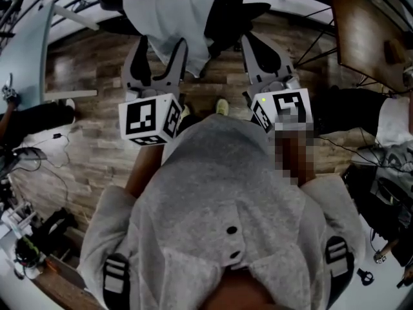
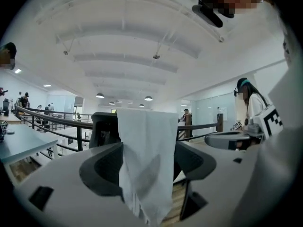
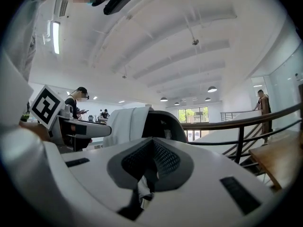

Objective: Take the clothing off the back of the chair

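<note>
Since the clothing [image 1: 169, 11] is a thin white cloth, I judge it light, limp and quick to slide, so a pinch on any fold should hold it. It lies draped over the top edge of the chair [image 1: 229, 18] back, with a long tail hanging down the near side. Left tool [image 1: 162, 44]: jaws apart, tail between them, not pinched. Best bite looks higher, near the top edge. Right tool [image 1: 255, 44]: jaws together, empty, beside the chair back, clear of the cloth.
</note>
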The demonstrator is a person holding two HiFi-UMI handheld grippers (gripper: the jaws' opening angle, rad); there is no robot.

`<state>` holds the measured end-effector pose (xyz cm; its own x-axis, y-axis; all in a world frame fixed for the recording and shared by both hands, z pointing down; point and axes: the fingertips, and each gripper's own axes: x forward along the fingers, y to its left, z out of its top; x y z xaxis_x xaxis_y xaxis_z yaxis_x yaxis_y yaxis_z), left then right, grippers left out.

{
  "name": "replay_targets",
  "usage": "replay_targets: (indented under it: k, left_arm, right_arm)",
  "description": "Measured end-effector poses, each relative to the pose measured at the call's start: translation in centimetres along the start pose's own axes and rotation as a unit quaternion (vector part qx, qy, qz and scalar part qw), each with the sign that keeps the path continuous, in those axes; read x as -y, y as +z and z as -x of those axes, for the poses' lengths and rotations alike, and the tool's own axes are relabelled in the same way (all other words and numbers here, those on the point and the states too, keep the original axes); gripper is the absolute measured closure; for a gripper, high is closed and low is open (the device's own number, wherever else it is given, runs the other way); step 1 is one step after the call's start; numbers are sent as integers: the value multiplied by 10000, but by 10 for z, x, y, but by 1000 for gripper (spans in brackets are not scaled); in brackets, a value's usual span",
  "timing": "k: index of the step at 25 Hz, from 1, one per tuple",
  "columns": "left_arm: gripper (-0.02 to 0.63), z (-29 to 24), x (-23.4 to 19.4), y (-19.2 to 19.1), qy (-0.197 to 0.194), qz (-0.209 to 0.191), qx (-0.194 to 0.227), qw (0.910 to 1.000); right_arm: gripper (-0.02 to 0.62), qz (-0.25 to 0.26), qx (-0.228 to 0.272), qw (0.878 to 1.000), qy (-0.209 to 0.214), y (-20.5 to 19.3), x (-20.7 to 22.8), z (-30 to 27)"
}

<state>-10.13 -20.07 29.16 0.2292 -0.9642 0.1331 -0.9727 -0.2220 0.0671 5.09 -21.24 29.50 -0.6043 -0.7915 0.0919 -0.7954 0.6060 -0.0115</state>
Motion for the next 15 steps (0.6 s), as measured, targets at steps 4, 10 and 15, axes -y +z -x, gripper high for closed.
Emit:
replay_targets:
  k: [4,10,15]
  left_arm:
    - [74,-11,-2,-11,184,-157,-98,9997]
    - [25,-37,-4,-21,188,-182,-274,9993]
    - [23,-58,-3,-22,107,-245,-299,9992]
  right_arm:
    - [581,-49,-10,10000,10,-1,1,-2]
    - [581,-67,-19,10000,-20,-3,5,-7]
    - [581,-16,-26,9999,-144,-2,11,-7]
